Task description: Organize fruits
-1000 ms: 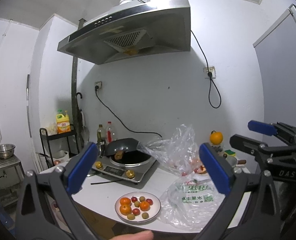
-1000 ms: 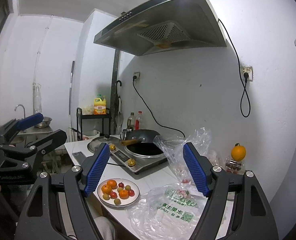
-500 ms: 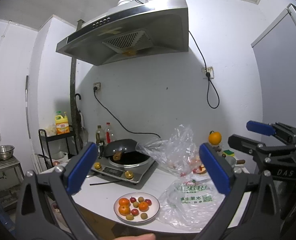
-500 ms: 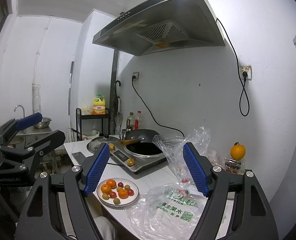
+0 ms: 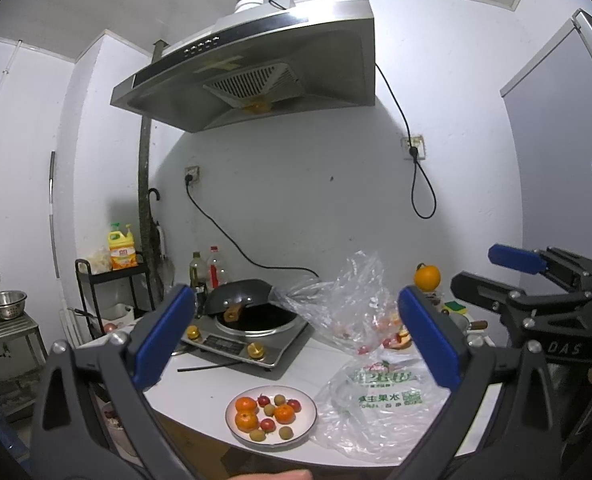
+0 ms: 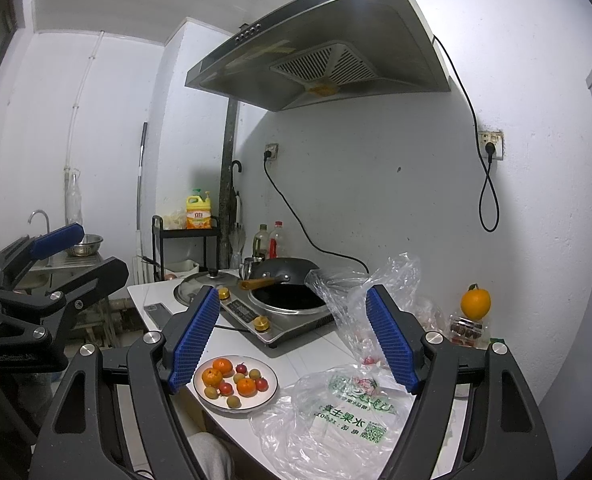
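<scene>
Steel range hood (image 5: 256, 68) hangs over your induction cooker (image 5: 252, 340), where a black wok (image 5: 242, 300) sits tilted at the back. White countertop (image 5: 200, 380) runs below it. Your left gripper (image 5: 296, 340) and right gripper (image 6: 294, 336) both hover above the counter edge, jaws spread wide and holding nothing. Printed plastic bag (image 6: 348, 412) lies crumpled just right of the white plate (image 6: 270, 376), near the front edge. On that plate sit your fruits: three tangerines (image 6: 212, 376), small red ones and greenish ones. A lone orange (image 6: 475, 304) stands by the wall.
</scene>
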The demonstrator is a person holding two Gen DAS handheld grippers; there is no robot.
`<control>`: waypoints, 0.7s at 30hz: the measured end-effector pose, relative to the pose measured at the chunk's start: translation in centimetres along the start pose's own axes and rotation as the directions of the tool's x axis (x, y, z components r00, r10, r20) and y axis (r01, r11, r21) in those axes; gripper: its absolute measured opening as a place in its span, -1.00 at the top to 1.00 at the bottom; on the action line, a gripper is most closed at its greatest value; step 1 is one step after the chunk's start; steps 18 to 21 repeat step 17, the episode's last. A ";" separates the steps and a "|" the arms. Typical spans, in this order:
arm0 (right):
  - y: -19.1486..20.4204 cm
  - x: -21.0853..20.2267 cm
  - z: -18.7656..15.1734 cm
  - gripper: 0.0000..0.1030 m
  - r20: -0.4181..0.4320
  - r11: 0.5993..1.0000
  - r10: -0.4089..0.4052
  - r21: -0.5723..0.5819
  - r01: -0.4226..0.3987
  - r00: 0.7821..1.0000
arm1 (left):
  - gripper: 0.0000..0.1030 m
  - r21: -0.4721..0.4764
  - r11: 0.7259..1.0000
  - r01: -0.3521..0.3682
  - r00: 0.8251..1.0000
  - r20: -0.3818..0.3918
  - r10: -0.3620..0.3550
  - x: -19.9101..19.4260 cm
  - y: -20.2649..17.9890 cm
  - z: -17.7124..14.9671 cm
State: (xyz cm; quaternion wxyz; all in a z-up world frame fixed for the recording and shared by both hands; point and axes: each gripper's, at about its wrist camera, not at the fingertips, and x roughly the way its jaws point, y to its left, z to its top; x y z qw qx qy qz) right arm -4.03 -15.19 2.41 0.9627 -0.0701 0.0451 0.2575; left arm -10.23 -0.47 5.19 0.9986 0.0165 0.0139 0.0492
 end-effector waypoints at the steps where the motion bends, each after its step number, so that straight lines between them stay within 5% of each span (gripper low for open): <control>1: 0.0 0.0 0.0 -0.53 0.000 1.000 0.000 0.000 0.000 1.000 | -0.99 0.000 1.000 0.001 1.000 0.001 -0.001 0.0 0.0 0.0; 21: 0.0 0.0 0.0 -0.53 -0.001 1.000 0.000 0.001 0.000 1.000 | -0.99 0.001 0.999 0.039 0.999 0.000 -0.039 0.1 -0.5 0.3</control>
